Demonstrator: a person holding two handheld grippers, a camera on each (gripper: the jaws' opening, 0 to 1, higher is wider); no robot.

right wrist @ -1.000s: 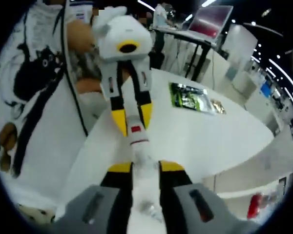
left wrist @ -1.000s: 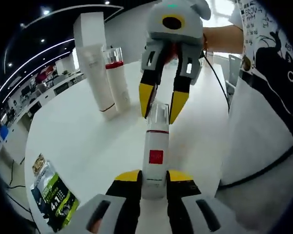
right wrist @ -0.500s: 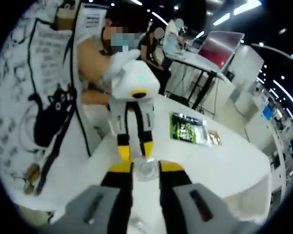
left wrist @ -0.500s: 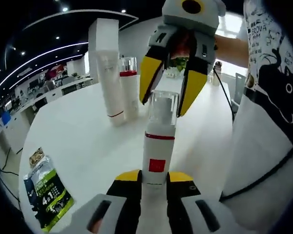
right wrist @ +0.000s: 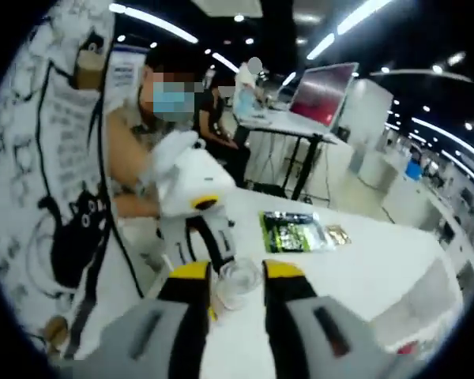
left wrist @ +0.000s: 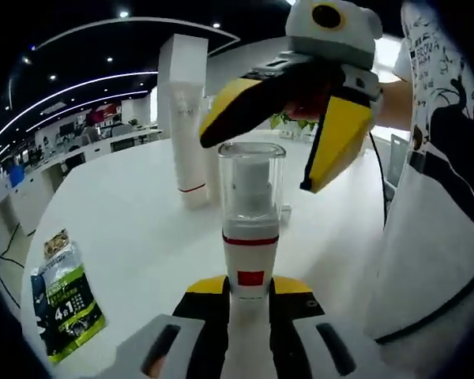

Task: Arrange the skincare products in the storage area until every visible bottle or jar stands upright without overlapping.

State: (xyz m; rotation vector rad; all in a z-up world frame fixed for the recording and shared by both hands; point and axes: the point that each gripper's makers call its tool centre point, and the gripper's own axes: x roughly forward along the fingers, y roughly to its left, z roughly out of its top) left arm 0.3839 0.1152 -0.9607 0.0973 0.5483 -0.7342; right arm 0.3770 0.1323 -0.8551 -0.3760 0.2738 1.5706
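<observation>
Left tongs (left wrist: 250,294): I pinch the pump bottle (left wrist: 250,237) low on its body.
Right tongs (left wrist: 288,150): spread around its clear cap (left wrist: 251,178).
Advice: I'd lower it straight onto the counter (left wrist: 134,237), base flat.

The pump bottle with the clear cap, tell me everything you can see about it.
The pump bottle is a slim white cylinder, plastic by its look, with a red band at the shoulder, a small red square label, and a clear cap over a white pump head. It stands upright in the left gripper view, its lower body clamped by the left tool. The right tool hangs open around the cap, not clearly touching. In the right gripper view the clear cap top sits between that tool's jaws.
</observation>
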